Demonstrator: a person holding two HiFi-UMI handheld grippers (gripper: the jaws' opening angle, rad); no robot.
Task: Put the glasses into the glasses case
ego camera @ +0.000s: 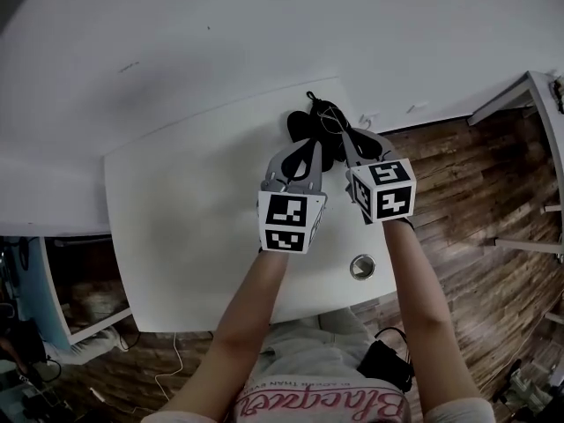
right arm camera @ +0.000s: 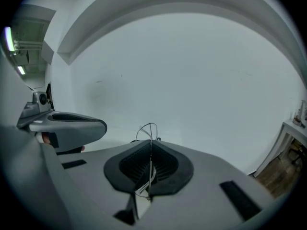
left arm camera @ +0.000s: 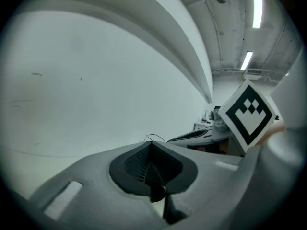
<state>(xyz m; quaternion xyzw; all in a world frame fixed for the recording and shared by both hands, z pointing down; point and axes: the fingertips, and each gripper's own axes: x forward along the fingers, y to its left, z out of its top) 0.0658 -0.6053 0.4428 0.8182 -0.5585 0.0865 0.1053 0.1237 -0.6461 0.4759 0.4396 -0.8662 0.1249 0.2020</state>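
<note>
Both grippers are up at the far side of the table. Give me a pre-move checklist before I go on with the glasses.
1. Right gripper shut on the thin wire-framed glasses: ok.
2. Left gripper jaws together, with wire showing at its tip; real grip on the frame: cannot tell.
3. Black glasses case in the head view, below both grippers: ok.
4. Case open to receive the glasses: cannot tell.
5. Case resting on the white table: ok.
</note>
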